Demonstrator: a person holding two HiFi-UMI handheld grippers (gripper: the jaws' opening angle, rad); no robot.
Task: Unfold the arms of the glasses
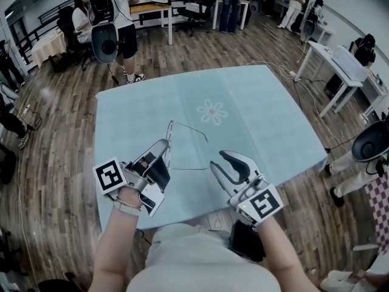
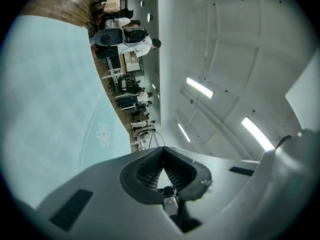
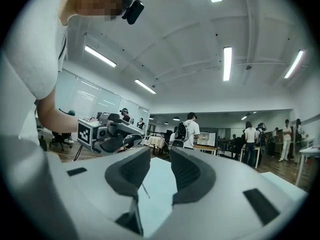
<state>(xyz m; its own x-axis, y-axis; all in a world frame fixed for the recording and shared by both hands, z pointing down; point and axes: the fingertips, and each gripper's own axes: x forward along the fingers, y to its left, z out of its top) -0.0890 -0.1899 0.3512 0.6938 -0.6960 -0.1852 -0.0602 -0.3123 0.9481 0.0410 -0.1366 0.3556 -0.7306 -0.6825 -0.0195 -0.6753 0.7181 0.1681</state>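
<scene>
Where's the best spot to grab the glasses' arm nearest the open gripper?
Pinch the lower arm near its free tip, coming from the right. It sticks out sideways toward the open right gripper, and the left gripper clamps the glasses at the frame end.

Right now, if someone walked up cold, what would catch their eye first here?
Probably the thin wire glasses over the near side of the pale blue tablecloth, pinched in the shut left tool with both arms apparently swung out. Next comes the right tool, open by the tip of one arm, and then the white flower print mid-table.
</scene>
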